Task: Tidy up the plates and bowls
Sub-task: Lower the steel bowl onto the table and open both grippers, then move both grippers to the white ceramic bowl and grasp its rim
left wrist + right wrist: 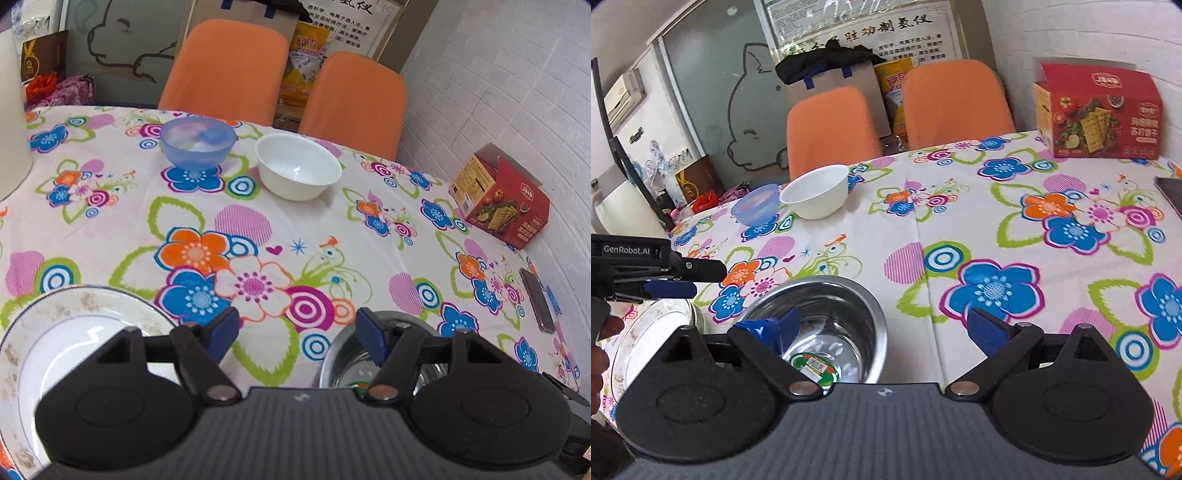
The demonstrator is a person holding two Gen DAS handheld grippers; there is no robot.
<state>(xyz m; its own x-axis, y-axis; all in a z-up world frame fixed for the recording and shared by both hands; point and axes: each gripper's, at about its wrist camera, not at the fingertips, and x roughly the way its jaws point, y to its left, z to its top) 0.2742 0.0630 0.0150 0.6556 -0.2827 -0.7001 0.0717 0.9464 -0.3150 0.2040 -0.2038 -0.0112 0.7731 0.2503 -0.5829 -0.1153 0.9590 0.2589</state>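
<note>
The table has a flower-print cloth (258,229). On the far side, near two orange chairs (229,70), a blue translucent bowl (197,142) and a white bowl (297,166) stand side by side, close but apart, both upright and empty.

On the near side there is a plate (74,314) w/ a patterned rim at left, and a steel bowl (827,314) just beside it at right; a green sticker shows in the bowl's bottom.

The left gripper (297,326) hovers above the cloth betw. the plate and the steel bowl, its blue pads wide apart, nothing betw. them. In the right wrist view it appears from the side, over the plate.

The right gripper (886,330) is also spread wide and holds nothing; its left pad is over the inside of the steel bowl, its right pad over the bare cloth.

At the right edge, by the wall, a red cracker box (1102,110) stands, and a dark phone (537,299) lies nearer.
</note>
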